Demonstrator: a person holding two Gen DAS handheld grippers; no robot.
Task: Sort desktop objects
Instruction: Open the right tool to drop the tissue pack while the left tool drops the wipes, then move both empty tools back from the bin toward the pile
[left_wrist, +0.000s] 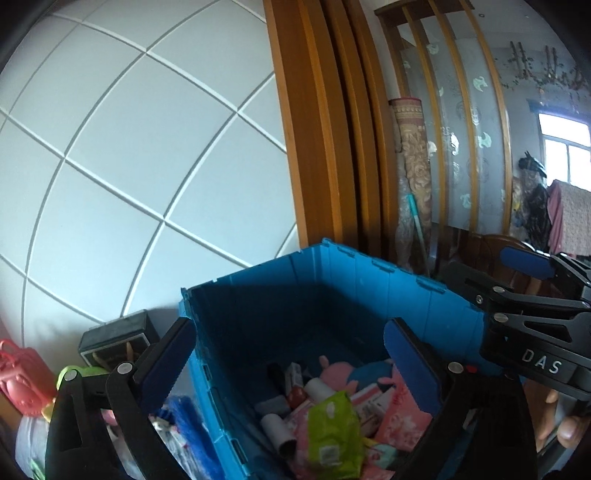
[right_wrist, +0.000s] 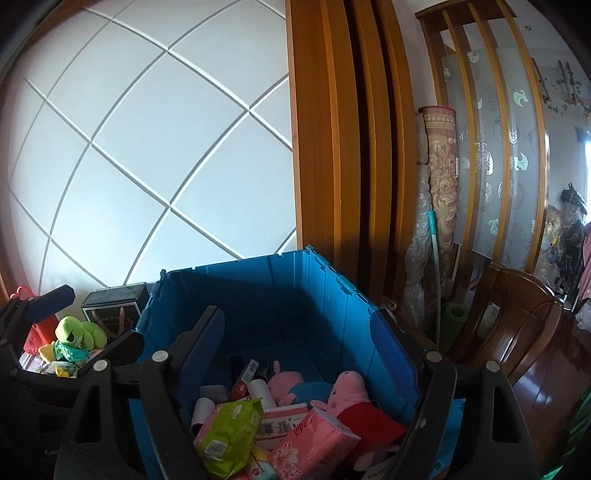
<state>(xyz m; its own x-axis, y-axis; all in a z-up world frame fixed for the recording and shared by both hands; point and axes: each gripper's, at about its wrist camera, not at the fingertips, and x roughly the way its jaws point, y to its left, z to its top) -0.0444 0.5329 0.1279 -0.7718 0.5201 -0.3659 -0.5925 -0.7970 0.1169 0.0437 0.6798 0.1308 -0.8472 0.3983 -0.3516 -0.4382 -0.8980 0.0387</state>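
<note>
A blue plastic crate stands against the white tiled wall, holding a green wipes pack, pink tissue packs, pink pig plush toys, white rolls and small boxes. My left gripper is open and empty above the crate's near left side. My right gripper is open and empty above the crate. The right gripper shows at the right in the left wrist view; the left gripper's blue pad shows at the left in the right wrist view.
Left of the crate sit a black box, a green frog plush, a red plastic item and other small things. A wooden door frame, rolled mats and a wooden chair stand to the right.
</note>
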